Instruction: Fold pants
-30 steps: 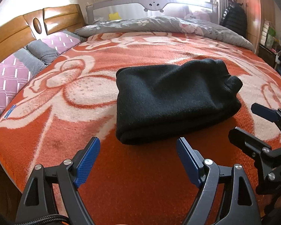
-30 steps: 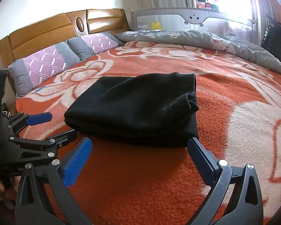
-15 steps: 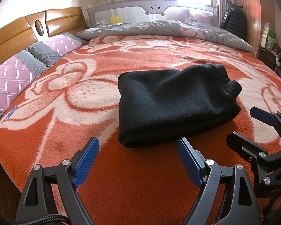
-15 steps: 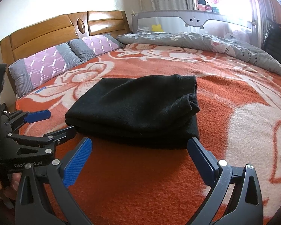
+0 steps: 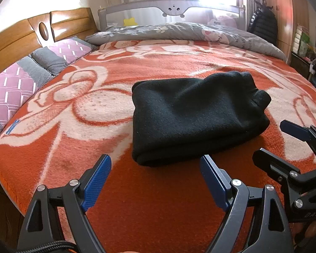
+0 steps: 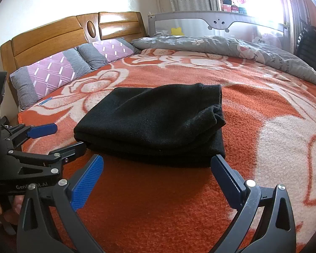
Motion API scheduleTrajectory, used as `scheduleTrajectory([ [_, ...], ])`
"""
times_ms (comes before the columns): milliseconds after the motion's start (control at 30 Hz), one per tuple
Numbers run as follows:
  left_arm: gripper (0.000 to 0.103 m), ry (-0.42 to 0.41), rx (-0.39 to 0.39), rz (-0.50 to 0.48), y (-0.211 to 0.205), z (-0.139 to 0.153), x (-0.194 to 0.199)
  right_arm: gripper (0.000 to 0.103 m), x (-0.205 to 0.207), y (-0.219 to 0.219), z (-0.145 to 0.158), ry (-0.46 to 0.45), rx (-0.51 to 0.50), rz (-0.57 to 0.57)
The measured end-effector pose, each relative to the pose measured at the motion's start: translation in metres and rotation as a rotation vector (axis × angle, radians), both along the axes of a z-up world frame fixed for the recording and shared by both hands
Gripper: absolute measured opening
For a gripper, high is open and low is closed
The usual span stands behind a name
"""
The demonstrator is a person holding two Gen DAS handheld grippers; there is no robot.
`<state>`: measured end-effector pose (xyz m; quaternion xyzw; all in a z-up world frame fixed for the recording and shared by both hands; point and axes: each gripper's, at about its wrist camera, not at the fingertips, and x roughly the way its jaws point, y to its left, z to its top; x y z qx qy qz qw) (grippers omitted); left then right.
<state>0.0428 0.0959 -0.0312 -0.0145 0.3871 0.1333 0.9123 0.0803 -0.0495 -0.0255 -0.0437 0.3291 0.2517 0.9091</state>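
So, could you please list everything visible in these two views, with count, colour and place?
pants: one, black, folded, middle of the blanket
blanket: one, orange with cream flowers, covering the bed
pillows: two, purple and grey, along the headboard
headboard: one, brown wood, behind the pillows
duvet: one, grey, far edge of the bed
bed rail: one, grey, behind the duvet
left tool: black with blue pads, open, near the pants
right tool: same, open

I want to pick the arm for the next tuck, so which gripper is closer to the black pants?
Roughly even, perhaps right. The right gripper sits at the pants' near edge; the left gripper sits just short of their near left corner. Both jaws are open, touching nothing.
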Motion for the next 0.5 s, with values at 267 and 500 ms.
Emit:
scheduleTrajectory([
  [267,0.087,0.002,-0.004,0.001,0.0006,-0.0002,0.0005,0.102,-0.0001,0.0000,0.0000,0.002,0.000,-0.001],
  [500,0.087,0.002,-0.006,0.000,0.0008,-0.0003,0.0005,0.102,0.0013,-0.0001,-0.0016,0.006,-0.002,-0.003],
])
